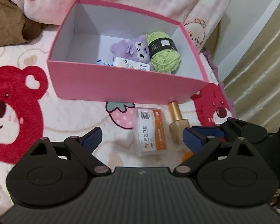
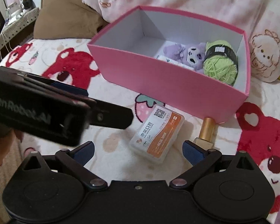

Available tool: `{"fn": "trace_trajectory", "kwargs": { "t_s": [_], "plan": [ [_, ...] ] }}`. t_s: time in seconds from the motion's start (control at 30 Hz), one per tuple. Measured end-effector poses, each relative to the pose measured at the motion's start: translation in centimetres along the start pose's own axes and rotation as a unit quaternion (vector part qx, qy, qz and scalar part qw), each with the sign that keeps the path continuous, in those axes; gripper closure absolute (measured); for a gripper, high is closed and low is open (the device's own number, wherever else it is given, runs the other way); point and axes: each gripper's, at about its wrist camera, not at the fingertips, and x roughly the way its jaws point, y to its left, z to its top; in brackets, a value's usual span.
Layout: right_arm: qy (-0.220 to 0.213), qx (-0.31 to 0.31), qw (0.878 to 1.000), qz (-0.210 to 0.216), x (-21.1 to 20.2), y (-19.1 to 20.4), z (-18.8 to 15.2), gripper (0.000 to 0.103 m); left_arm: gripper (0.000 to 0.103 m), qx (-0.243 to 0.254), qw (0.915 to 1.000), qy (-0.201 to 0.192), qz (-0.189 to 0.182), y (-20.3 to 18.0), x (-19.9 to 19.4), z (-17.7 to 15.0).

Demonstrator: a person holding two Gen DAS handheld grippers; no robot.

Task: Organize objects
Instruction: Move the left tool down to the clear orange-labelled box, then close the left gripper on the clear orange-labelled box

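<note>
Left wrist view shows the orange-and-white packet lying on the bed blanket beside a gold bottle, before the pink box, between the spread, empty left tool; right tool likewise open.

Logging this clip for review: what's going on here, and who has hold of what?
A person with two handheld grippers is tidying things on a bed into a pink box. A plush, yarn and small packets are already inside. A floss case and a gold bottle lie in front of the box. The left gripper and right gripper are open over them, holding nothing.
</note>
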Motion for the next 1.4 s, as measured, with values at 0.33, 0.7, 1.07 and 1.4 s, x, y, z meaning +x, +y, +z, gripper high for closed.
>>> {"fn": "trace_trajectory", "kwargs": {
  "t_s": [0.33,0.7,1.07,1.4],
  "plan": [
    [0.024,0.053,0.998,-0.009,4.4,-1.6,-1.2,0.012,0.024,-0.039,0.9985,0.015,-0.035,2.2,4.8,-1.7],
    [0.026,0.082,0.996,0.003,5.5,-2.3,-1.2,0.032,0.068,-0.073,0.9946,0.013,-0.073,2.6,7.4,-3.5],
    [0.025,0.089,0.996,-0.002,6.2,-2.7,-1.3,0.032,0.068,-0.082,0.9941,0.002,-0.071,2.6,8.0,-3.9],
    [0.027,0.077,0.997,-0.012,4.9,-1.8,-1.5,0.032,0.069,-0.079,0.9942,0.002,-0.073,2.1,6.5,-4.4]
  ]
}}
